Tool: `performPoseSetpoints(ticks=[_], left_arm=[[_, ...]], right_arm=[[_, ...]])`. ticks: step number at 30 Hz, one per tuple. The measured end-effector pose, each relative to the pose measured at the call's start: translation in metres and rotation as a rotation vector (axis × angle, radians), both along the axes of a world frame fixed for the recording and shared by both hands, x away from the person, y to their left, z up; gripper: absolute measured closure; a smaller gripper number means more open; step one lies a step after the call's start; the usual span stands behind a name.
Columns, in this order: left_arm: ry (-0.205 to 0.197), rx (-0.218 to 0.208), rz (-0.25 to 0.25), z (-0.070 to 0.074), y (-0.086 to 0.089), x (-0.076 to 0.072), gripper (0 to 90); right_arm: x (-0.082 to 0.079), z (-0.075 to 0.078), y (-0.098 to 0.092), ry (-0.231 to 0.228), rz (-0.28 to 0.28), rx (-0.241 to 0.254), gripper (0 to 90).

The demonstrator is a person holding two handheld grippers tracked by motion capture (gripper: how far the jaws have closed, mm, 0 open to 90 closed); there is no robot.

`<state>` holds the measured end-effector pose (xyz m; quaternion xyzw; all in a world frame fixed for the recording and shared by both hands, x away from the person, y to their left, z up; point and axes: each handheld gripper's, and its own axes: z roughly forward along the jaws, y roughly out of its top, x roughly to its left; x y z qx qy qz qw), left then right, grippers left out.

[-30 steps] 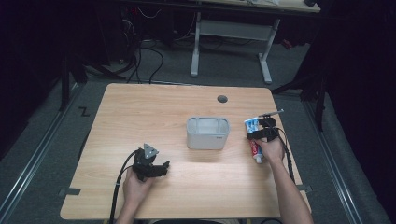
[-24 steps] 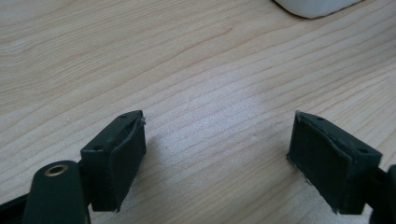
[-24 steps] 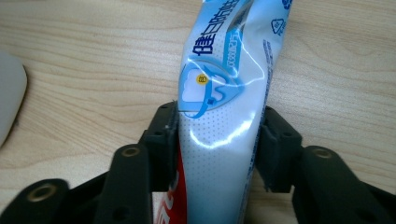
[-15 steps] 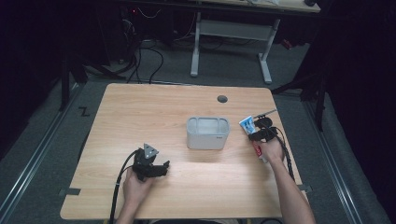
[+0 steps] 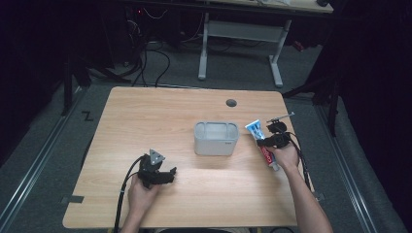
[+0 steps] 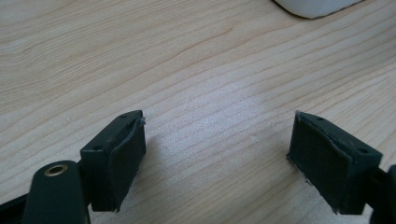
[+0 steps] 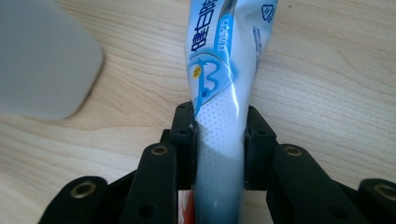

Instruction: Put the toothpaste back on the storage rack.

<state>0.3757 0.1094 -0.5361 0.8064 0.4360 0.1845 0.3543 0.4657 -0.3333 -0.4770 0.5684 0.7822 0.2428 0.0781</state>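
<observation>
Right gripper (image 7: 218,140), raised just right of the grey bin (image 5: 216,138), pinching a toothpaste tube (image 7: 224,93) mid-body, crimped end toward the bin. Left gripper (image 6: 217,158) low over the wooden table (image 5: 145,116), jaws wide apart and holding nothing, left hand (image 5: 141,191) near the front edge.

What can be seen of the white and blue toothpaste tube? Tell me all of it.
The white and blue toothpaste tube is soft glossy plastic with blue printing and a red band near its cap end. The right gripper is shut on its middle, a jaw pressing each side. In the high view the tube is tilted, its flat crimped end pointing toward the grey rectangular bin, without touching it, above the wooden table.
</observation>
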Motion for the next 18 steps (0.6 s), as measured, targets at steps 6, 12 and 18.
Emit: performPoseSetpoints(ticks=[6, 12, 18], left_arm=[[0.0, 0.0, 0.0, 0.0, 0.0, 0.0, 19.1], [0.0, 0.0, 0.0, 0.0, 0.0, 0.0, 19.1], [-0.001, 0.002, -0.001, 0.0, 0.0, 0.0, 19.1]], right_arm=[[-0.006, 0.009, 0.0, -0.036, 0.026, 0.028, 70.8], [-0.012, 0.015, 0.004, -0.071, 0.05, 0.059, 70.8], [-0.019, 0.02, 0.01, -0.108, 0.082, 0.071, 70.7]])
